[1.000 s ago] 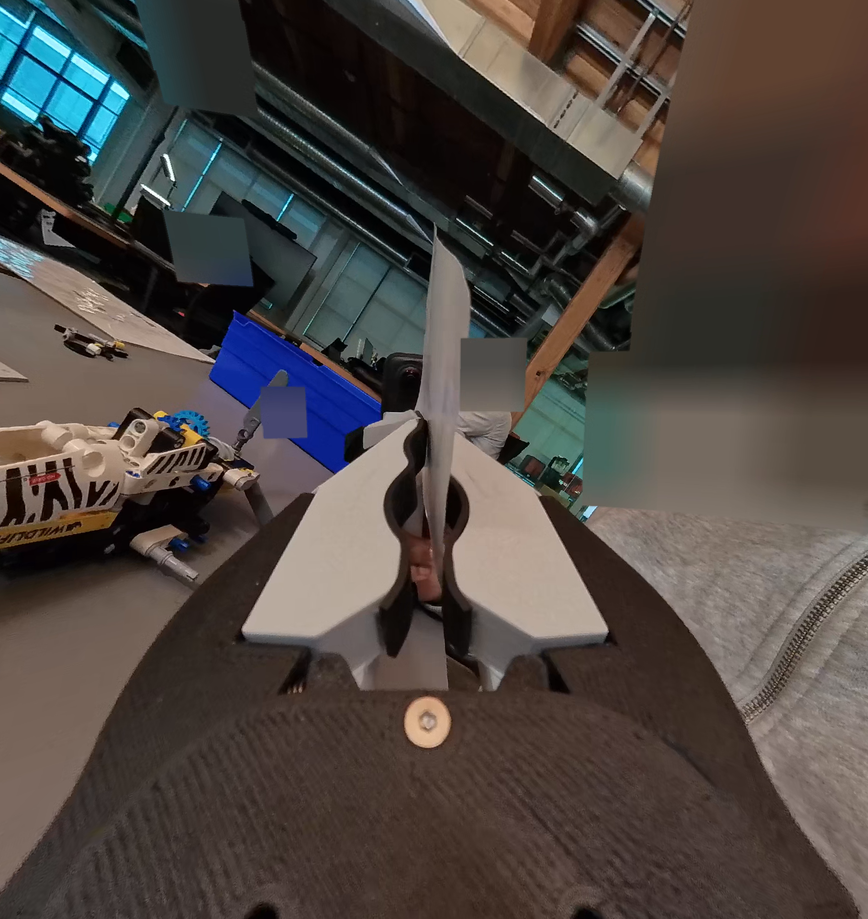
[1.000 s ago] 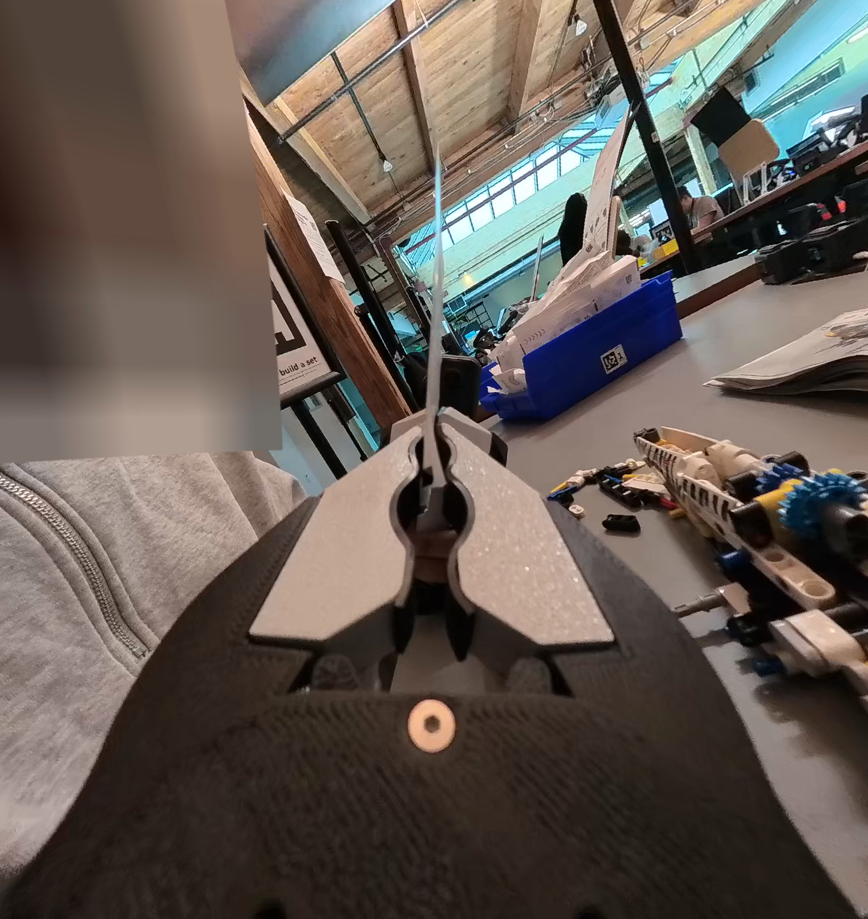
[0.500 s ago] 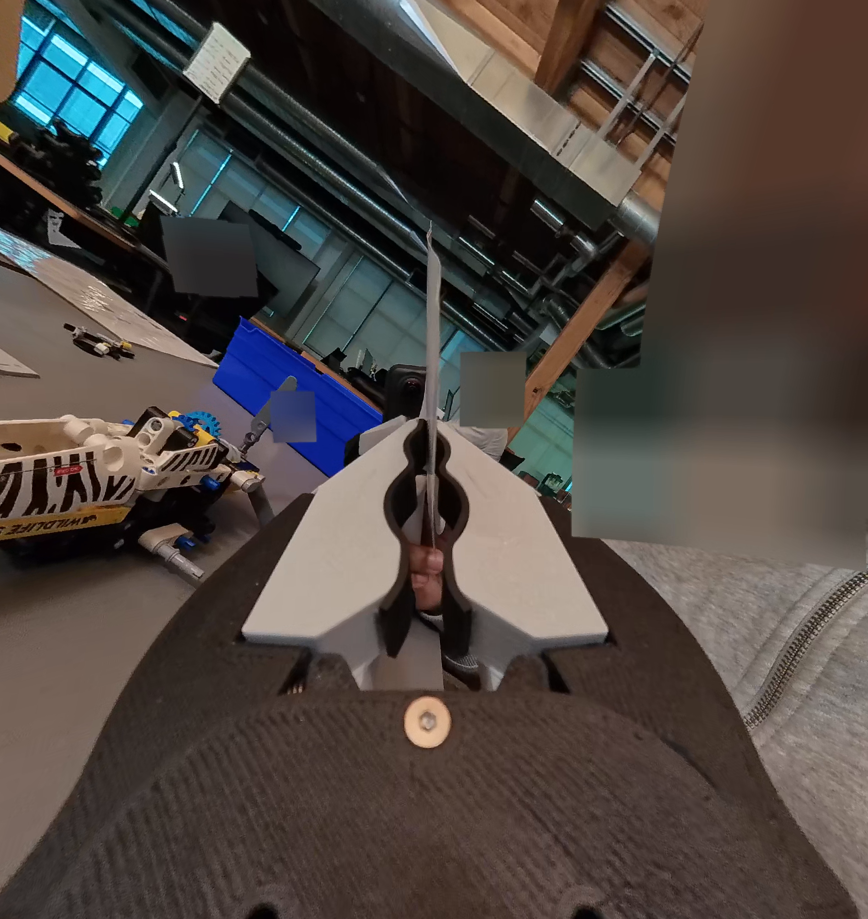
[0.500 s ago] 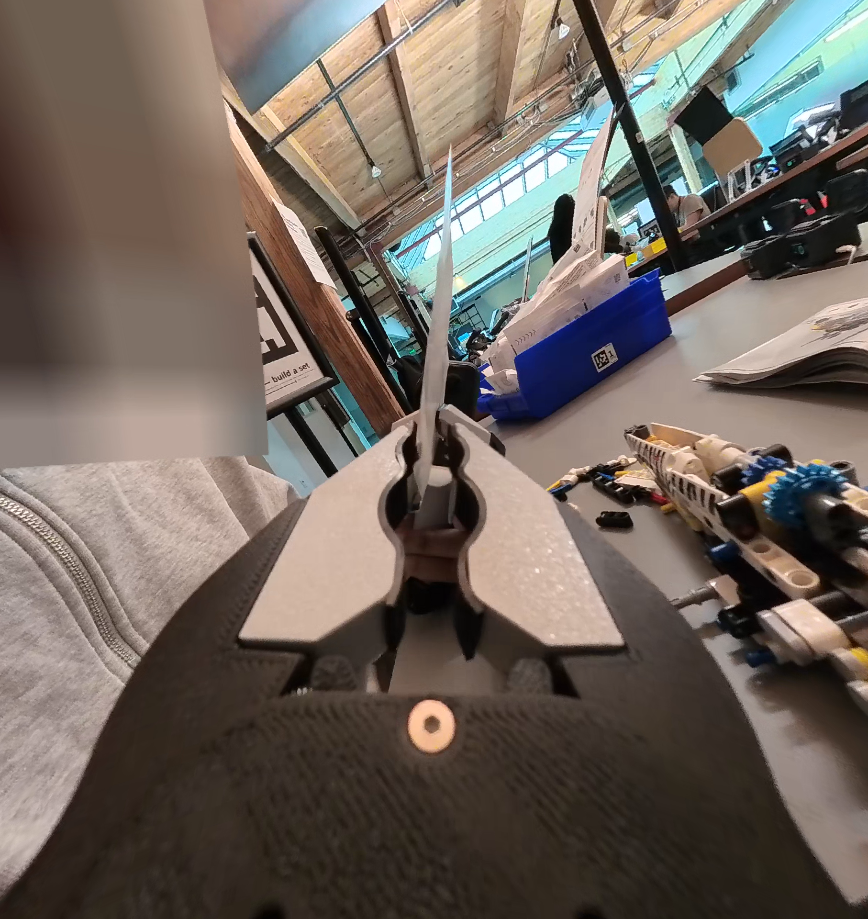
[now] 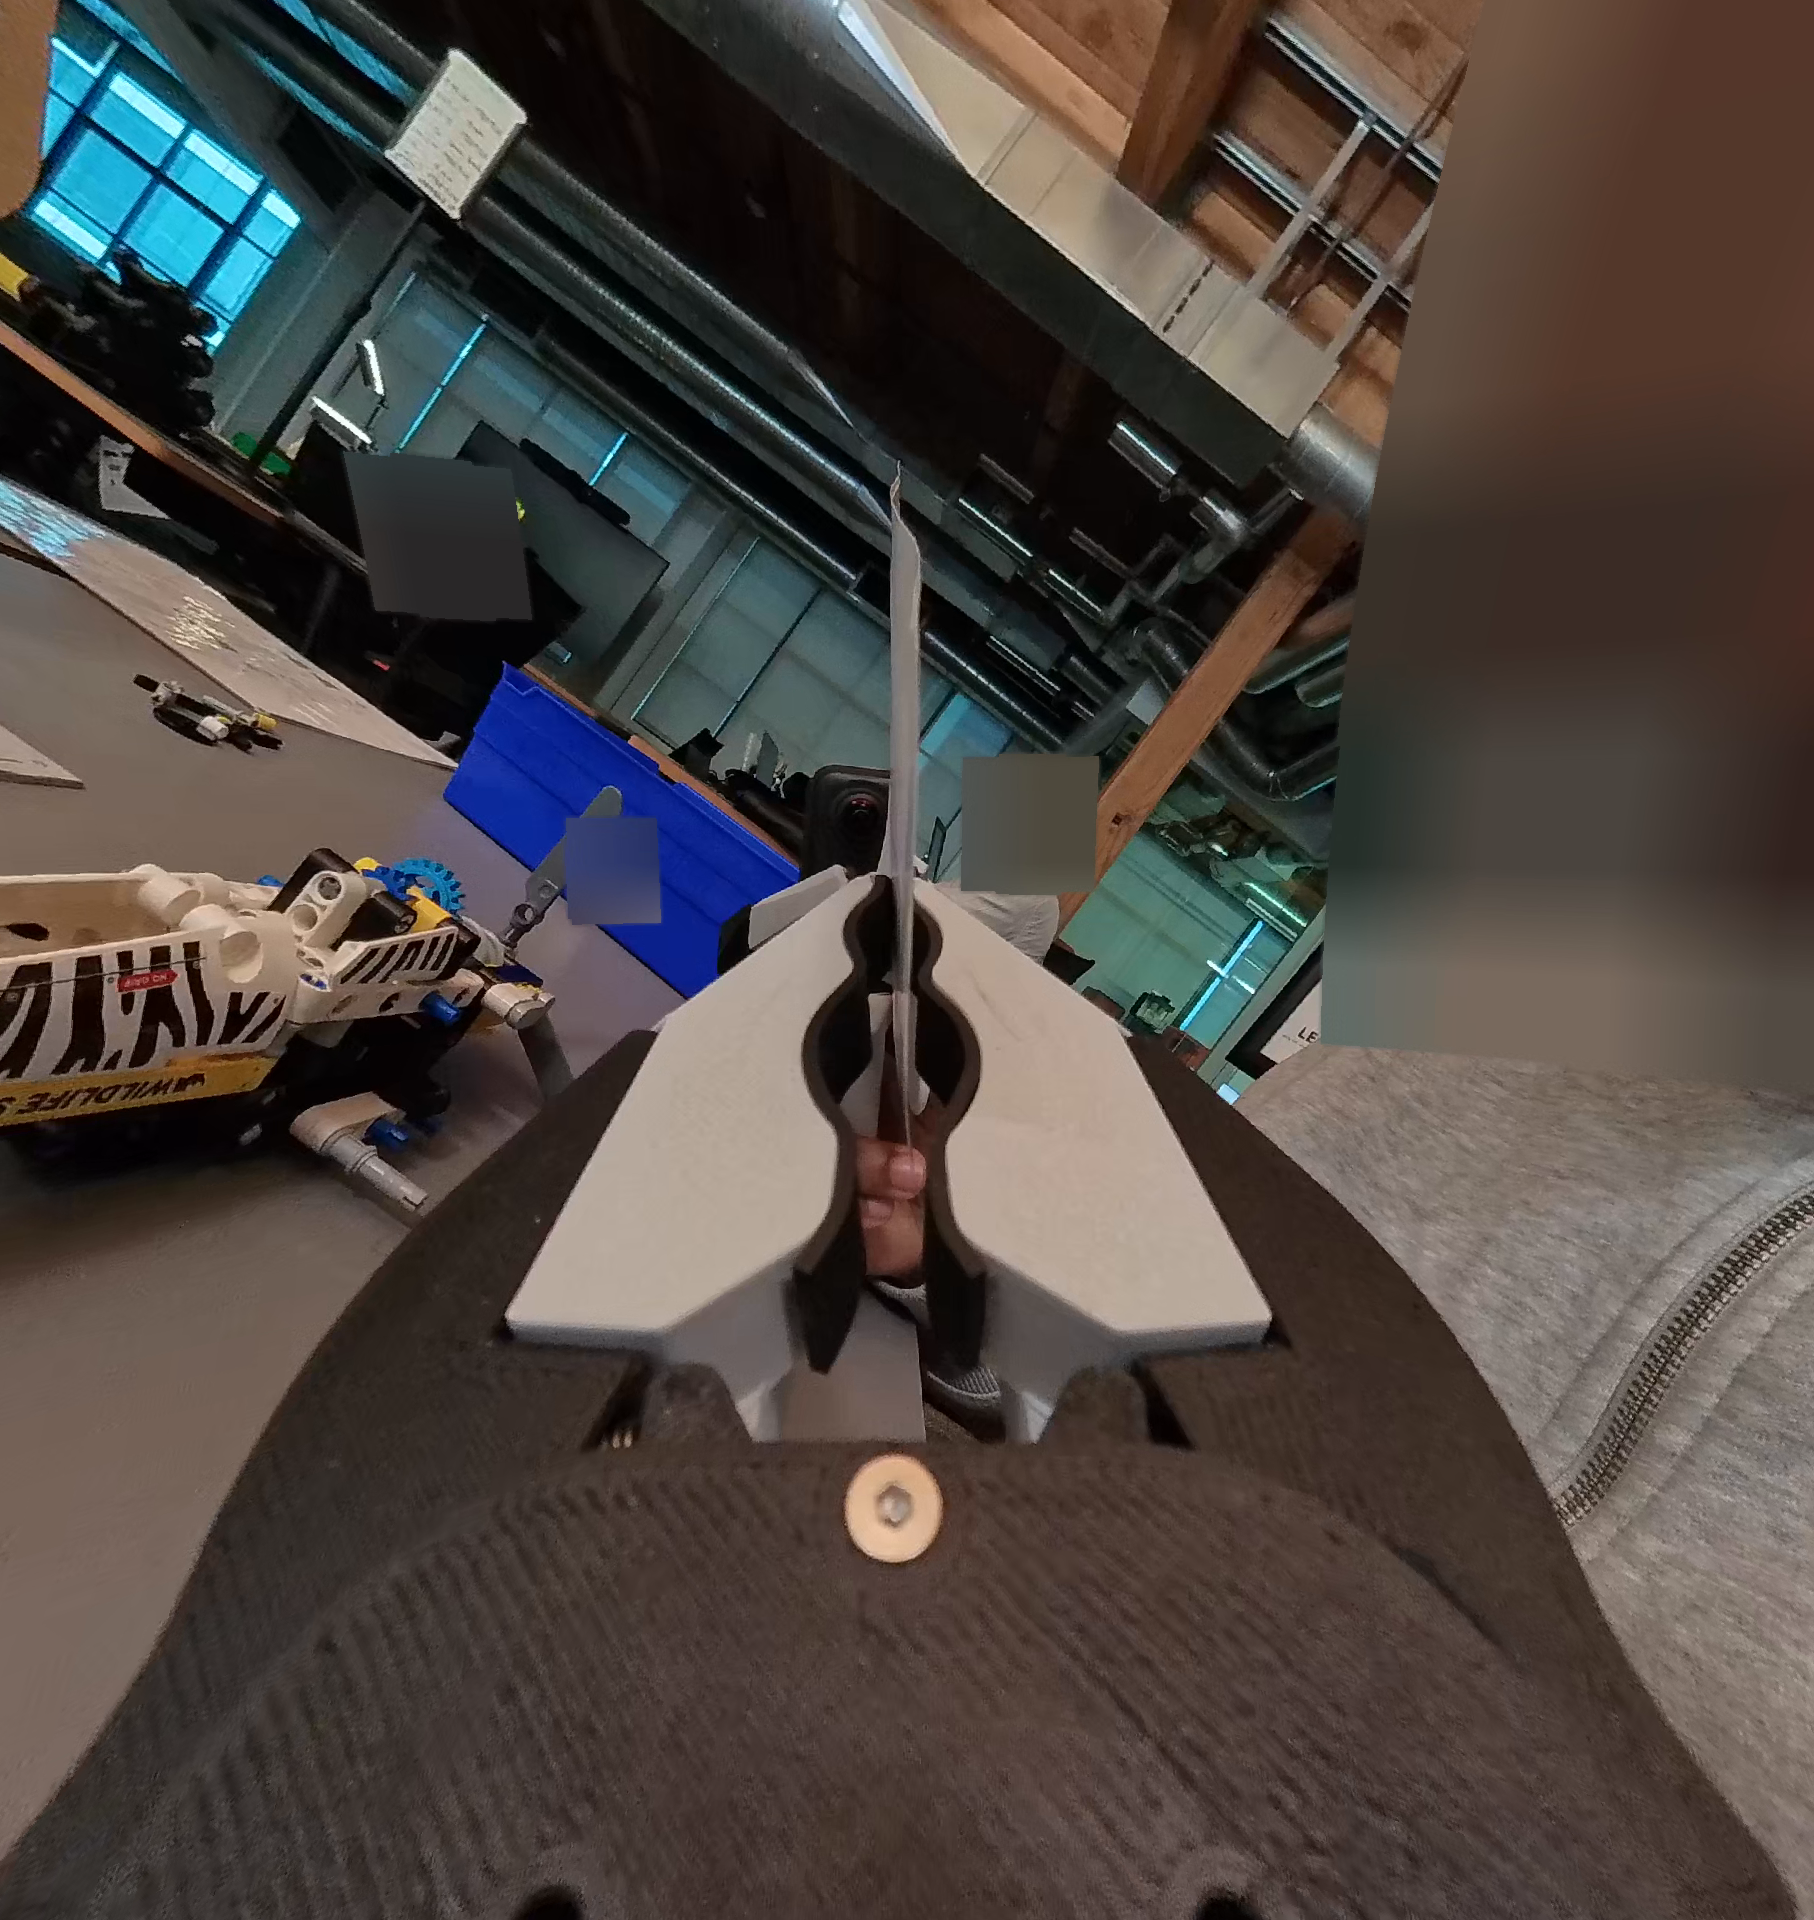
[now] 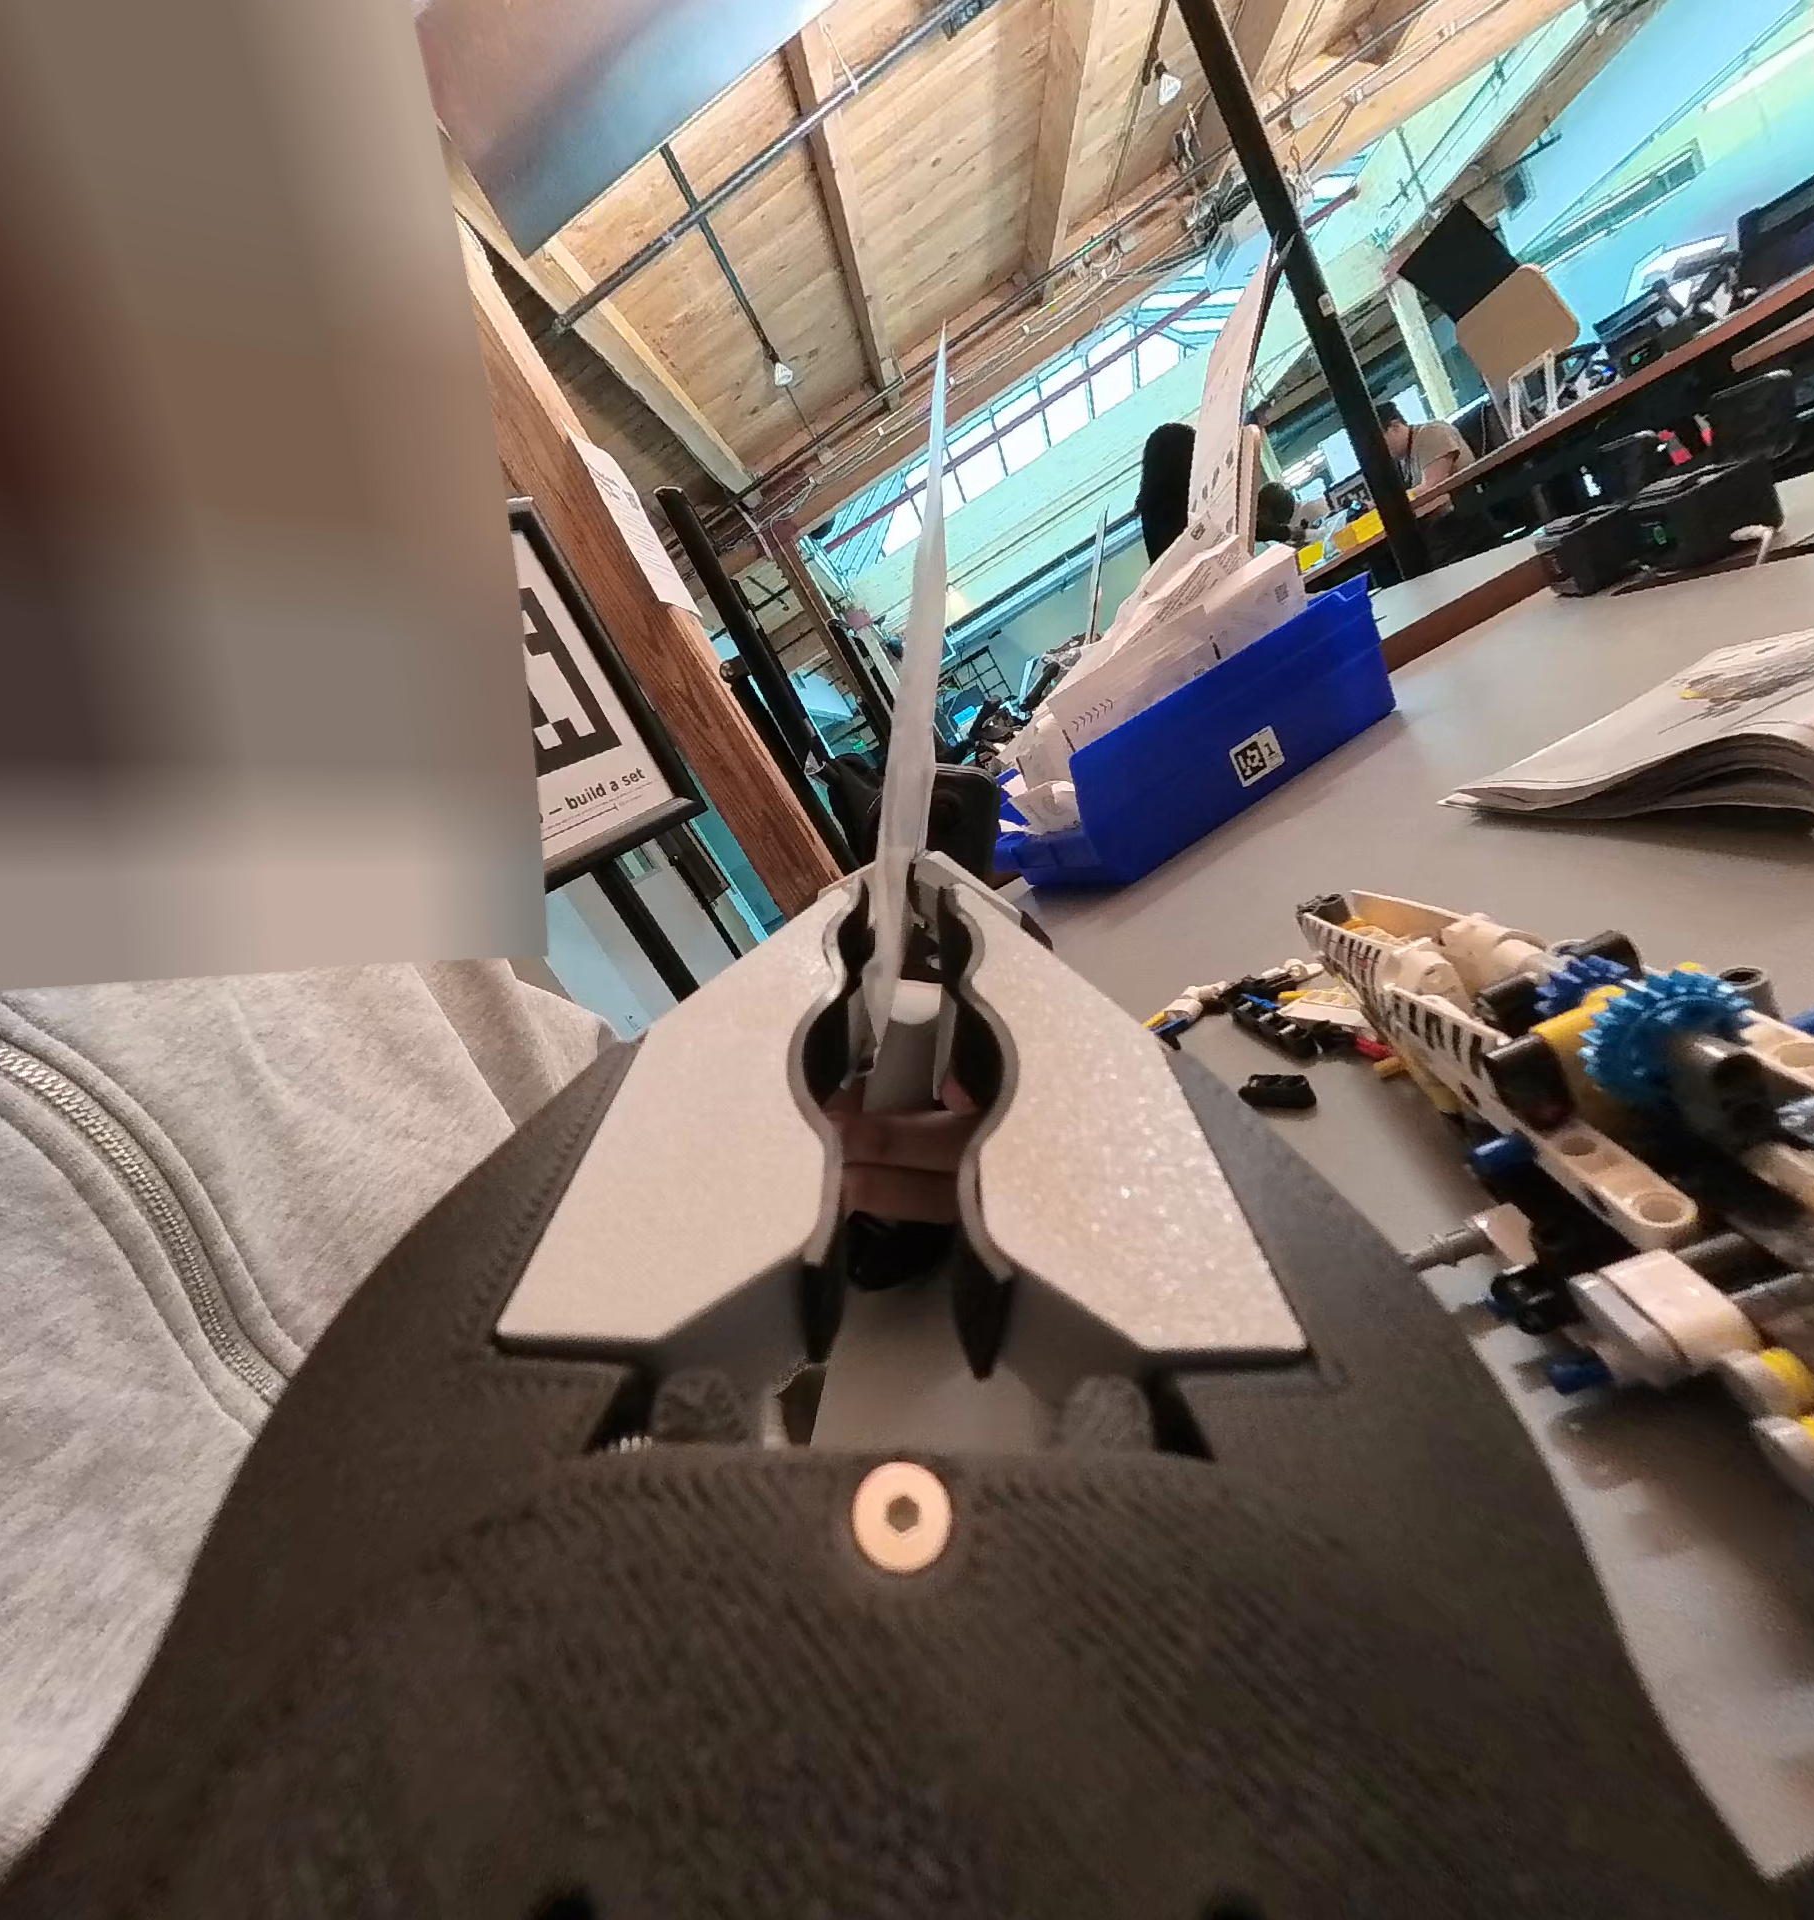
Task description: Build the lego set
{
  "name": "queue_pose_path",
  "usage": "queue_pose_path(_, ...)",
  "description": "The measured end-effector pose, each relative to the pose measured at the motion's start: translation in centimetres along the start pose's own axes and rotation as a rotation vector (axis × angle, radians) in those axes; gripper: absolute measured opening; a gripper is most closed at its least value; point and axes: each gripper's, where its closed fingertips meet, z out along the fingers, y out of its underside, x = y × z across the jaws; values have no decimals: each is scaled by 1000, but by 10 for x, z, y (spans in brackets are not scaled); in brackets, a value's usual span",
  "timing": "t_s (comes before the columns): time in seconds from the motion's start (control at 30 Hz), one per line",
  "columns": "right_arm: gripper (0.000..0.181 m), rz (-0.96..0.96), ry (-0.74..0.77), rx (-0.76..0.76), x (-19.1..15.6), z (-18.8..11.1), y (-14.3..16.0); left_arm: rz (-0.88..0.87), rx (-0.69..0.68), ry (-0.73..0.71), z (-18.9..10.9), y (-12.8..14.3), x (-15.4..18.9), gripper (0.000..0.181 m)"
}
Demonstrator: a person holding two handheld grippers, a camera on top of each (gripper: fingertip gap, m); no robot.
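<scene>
Now the thin white sheet (image 5: 904, 727) stands edge-on and nearly straight in the left view, where a second ago it bowed; in the right view its top (image 6: 924, 582) has tipped over. Both grippers pinch it from opposite ends: left gripper (image 5: 895, 914) fingers pressed on it, right gripper (image 6: 908, 914) likewise. Looks like a sticker sheet or bag being pulled taut or torn, so no brick is going on yet. Off to the side, the zebra-striped model (image 5: 144, 997) waits on the grey desk (image 5: 103, 1403), loose pieces (image 6: 1267, 1013) near it.
</scene>
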Motion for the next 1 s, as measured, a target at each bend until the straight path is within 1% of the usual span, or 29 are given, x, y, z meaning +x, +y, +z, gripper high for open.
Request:
queue_pose_path(0.6, 11, -7, 11, 13, 2, -2, -3, -5, 3, -1, 0, 0, -1, 0)
queue_pose_path(0.77, 12, -16, 20, 19, 3, -3, -4, -13, 28, -11, -3, -4, -3, 0)
queue_pose_path(0.87, 13, -43, 47, 49, 5, -6, -10, -27, 55, -18, -6, -9, -5, 0)
queue_pose_path(1.0, 13, -58, 66, 121, 5, -15, -22, -4, 76, -43, -8, -12, -7, 0)
